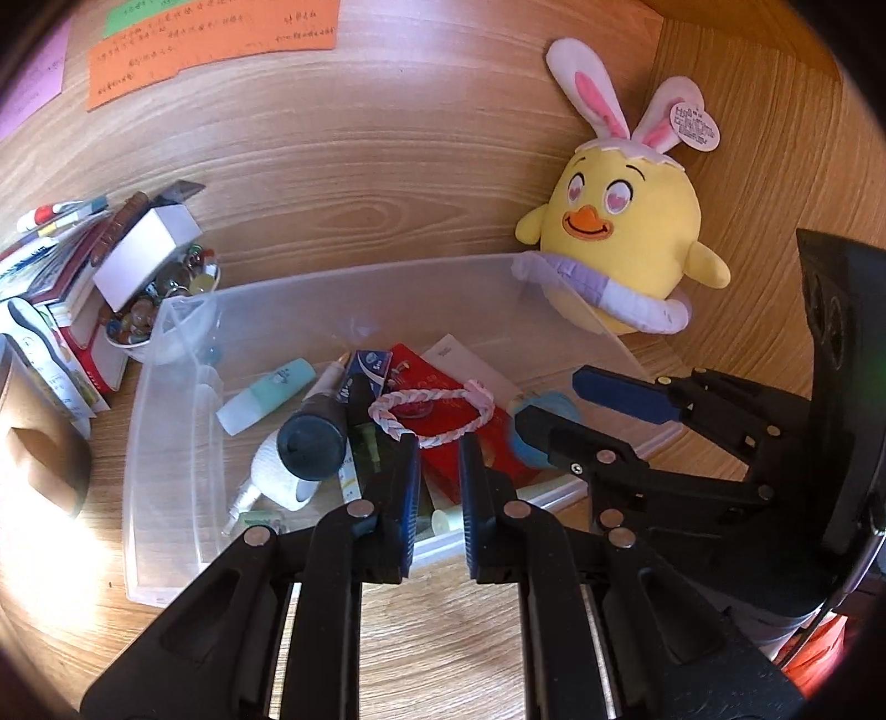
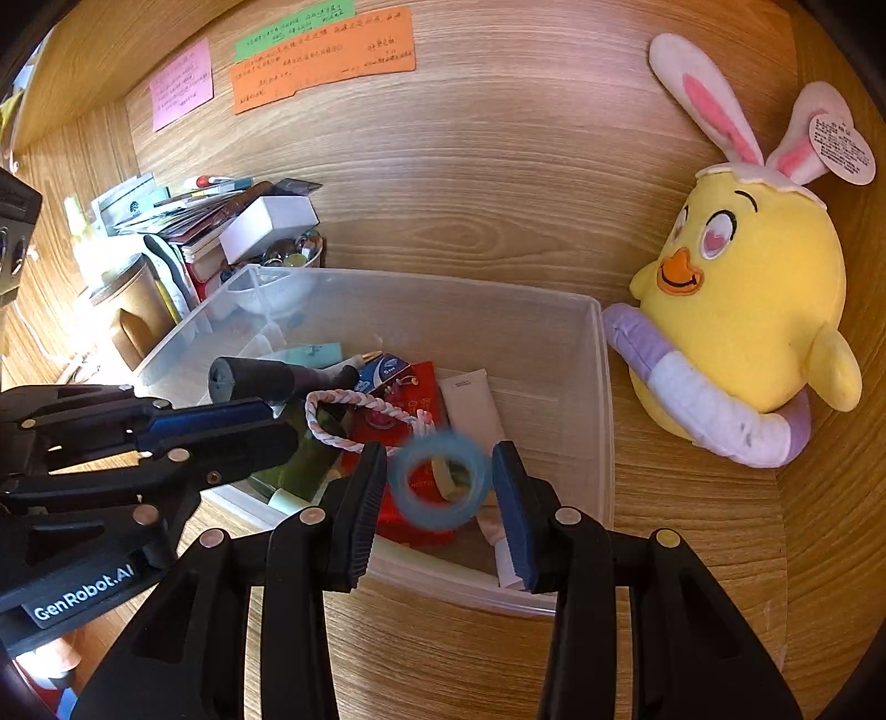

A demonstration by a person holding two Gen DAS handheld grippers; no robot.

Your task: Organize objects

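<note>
Both cameras sit just behind their own gripper fingers and look forward and steeply down, close over a clear plastic bin (image 1: 166, 487) on a wooden desk. In the left wrist view the left gripper (image 1: 437, 443) fills the bottom centre, and the right gripper (image 1: 554, 399) enters from the right edge. In the right wrist view the right gripper (image 2: 440, 476) fills the bottom centre, and the left gripper (image 2: 277, 421) enters from the left edge. Both views share the bin (image 2: 603, 443), the yellow chick plush (image 1: 626, 232) (image 2: 764, 310) beside it, the orange paper note (image 1: 210, 50) (image 2: 321, 61) on the back panel, and the stack of books (image 1: 66, 288) (image 2: 194, 232) at the left.
</note>
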